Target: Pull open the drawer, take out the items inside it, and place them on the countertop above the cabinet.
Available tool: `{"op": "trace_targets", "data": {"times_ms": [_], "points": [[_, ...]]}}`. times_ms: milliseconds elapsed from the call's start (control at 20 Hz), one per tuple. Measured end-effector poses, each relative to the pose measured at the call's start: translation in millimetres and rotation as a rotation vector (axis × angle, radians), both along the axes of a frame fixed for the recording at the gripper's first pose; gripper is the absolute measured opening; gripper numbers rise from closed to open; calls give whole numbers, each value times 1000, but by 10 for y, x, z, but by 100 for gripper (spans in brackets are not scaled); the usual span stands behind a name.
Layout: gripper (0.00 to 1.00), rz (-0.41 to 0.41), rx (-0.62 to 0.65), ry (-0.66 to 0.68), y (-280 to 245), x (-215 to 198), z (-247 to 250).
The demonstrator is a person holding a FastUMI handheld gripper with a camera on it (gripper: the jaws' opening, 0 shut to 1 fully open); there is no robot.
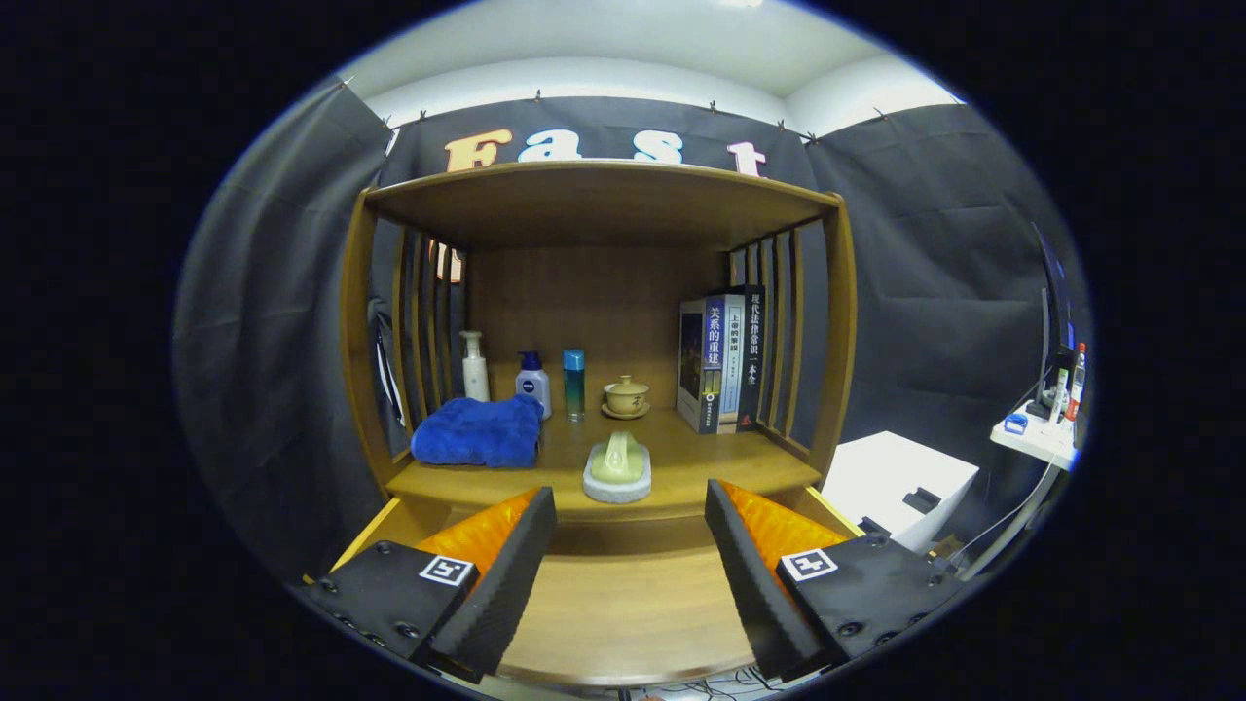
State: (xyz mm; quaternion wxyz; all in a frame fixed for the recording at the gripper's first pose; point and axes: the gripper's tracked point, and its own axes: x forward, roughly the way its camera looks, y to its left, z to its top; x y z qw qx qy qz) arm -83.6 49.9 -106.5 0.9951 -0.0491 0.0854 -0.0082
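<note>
The drawer stands pulled open below the cabinet's surface, its wooden bottom bare between the fingers. The gripper hangs over it, spread wide, holding nothing. Just beyond the fingers a pale green item on a white sponge rests at the surface's front edge, a blue towel to its left, with bottles, a lidded cup and books behind.

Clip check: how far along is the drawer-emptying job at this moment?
Done: the drawer is pulled open and its visible floor is bare; a blue towel and a green item on a white sponge sit on the countertop. In hand: nothing; the hand-held gripper is open above the drawer. Left: apparently nothing.
</note>
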Motion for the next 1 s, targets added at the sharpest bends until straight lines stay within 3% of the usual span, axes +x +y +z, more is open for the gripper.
{"op": "trace_targets", "data": {"times_ms": [550,1000], "points": [[99,3,7,0,-117,-717,-452],[99,-2,14,34,-271,-923,-931]]}}
